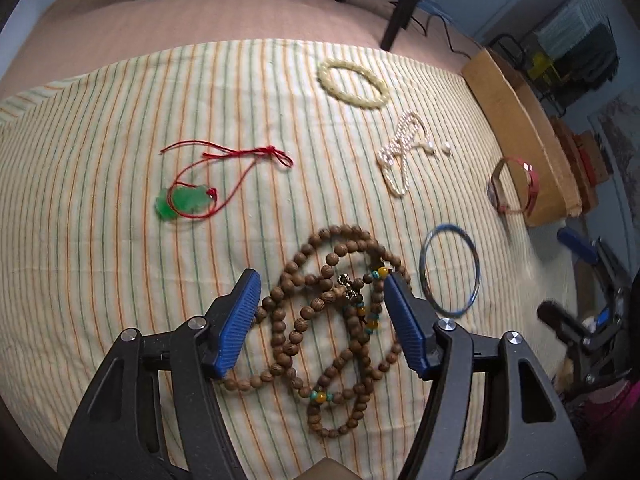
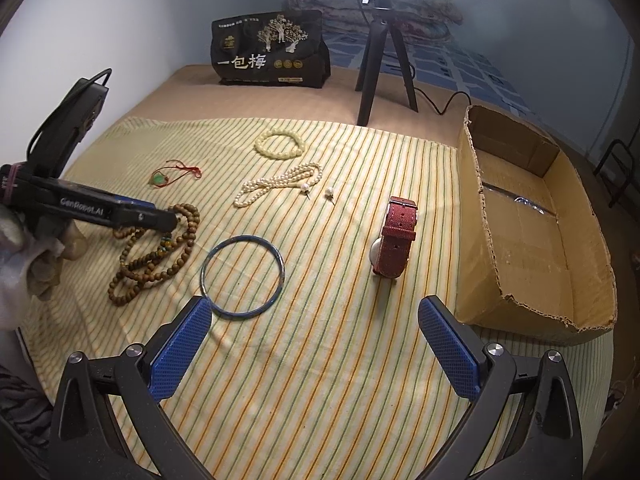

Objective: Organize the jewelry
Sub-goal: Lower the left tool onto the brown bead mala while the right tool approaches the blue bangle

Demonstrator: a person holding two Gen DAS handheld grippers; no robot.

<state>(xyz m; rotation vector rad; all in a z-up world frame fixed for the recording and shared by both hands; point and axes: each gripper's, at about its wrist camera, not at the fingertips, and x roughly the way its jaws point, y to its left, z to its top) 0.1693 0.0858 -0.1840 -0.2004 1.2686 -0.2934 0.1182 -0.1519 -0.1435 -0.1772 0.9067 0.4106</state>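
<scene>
Jewelry lies spread on a striped cloth [image 2: 320,380]. My left gripper [image 1: 320,284] is open, its blue pads either side of a heap of brown wooden beads [image 1: 316,320]; the beads also show in the right wrist view [image 2: 160,256]. My right gripper [image 2: 316,312] is open and empty above the cloth, just behind a blue bangle [image 2: 243,275] and a red-strapped watch [image 2: 394,240]. Farther back lie a pearl necklace [image 2: 276,184], two pearl earrings [image 2: 318,193], a cream bead bracelet [image 2: 280,144] and a green pendant on red cord [image 1: 184,200].
An open cardboard box [image 2: 532,220] stands at the right edge of the cloth. A black tripod [image 2: 384,60] and a black printed bag [image 2: 272,52] stand at the back of the bed. A wall is on the left.
</scene>
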